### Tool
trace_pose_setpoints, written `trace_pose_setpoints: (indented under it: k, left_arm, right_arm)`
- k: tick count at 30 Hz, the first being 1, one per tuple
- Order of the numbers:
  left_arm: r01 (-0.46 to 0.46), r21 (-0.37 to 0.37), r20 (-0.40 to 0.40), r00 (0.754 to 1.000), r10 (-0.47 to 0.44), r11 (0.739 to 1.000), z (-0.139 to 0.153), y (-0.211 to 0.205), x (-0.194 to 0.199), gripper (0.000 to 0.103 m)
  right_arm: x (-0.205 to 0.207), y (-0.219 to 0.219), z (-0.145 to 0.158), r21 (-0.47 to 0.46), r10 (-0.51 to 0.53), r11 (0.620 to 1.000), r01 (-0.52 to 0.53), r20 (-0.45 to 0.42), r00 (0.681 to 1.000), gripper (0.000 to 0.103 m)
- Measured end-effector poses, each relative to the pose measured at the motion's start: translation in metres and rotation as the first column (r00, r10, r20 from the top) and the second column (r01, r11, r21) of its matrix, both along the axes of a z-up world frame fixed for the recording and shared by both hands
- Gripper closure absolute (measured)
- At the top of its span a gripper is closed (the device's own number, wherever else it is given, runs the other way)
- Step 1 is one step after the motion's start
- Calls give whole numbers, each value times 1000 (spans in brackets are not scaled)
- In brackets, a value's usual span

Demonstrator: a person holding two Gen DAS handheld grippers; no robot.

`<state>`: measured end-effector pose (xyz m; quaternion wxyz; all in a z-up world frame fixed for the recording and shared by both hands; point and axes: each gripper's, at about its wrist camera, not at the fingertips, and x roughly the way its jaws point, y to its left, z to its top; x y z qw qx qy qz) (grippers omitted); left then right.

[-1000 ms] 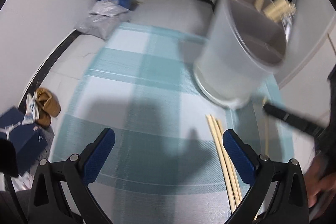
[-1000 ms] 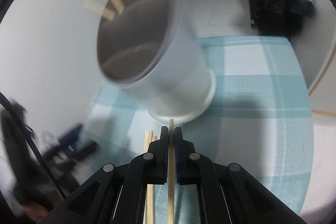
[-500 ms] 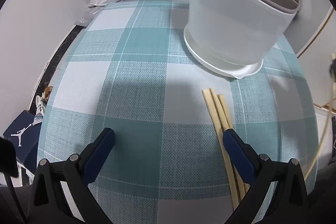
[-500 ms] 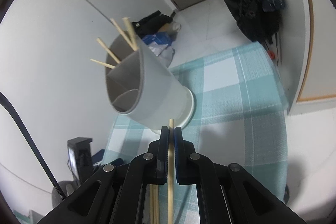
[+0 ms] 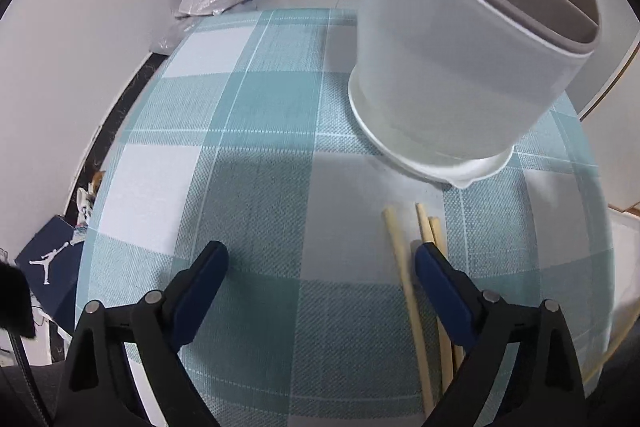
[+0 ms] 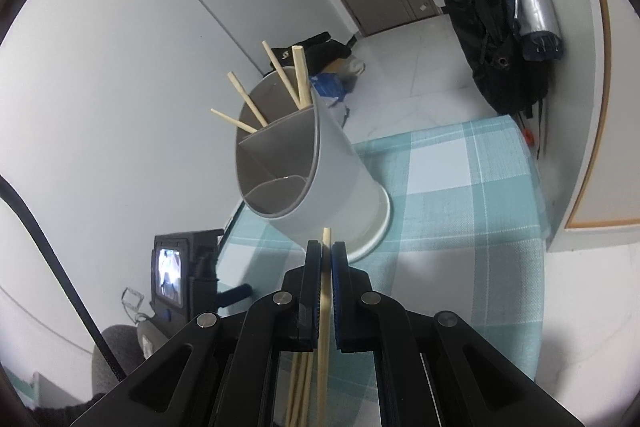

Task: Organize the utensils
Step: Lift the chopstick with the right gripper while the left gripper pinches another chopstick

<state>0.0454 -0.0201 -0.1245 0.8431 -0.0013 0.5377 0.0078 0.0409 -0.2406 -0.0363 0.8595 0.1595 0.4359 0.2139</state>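
On the checked tablecloth [image 5: 280,131] your white divided holder [image 6: 320,179] stands with four chopsticks in it — your left gripper [image 5: 320,267] gapes wide and empty beside three loose chopsticks [image 5: 404,275], your right gripper [image 6: 327,259] pinches a single chopstick [image 6: 326,291].

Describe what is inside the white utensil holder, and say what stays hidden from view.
In the utensil holder, four chopsticks stand in the far compartment behind grey dividers. The nearer compartments look empty near the rim; their bottoms and the chopsticks' lower ends are hidden.
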Motion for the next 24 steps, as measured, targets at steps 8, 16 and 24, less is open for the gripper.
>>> trace_pose_setpoints:
  k: [8, 16, 24]
  left_arm:
    - [2, -43, 20, 1000, -1, 999, 4, -1, 5, 72]
    - [-99, -165, -24, 995, 96, 981, 4, 16, 17, 100]
    - [-102, -273, 86, 988, 130, 957, 33, 25, 4, 100]
  right_arm:
    - [1, -3, -1, -2, -6, 1000, 6, -3, 1000, 99]
    - [4, -9, -8, -38, -38, 999, 38, -10, 999, 98]
    - [-2, 0, -1, -80, -40, 996, 43, 34, 999, 99]
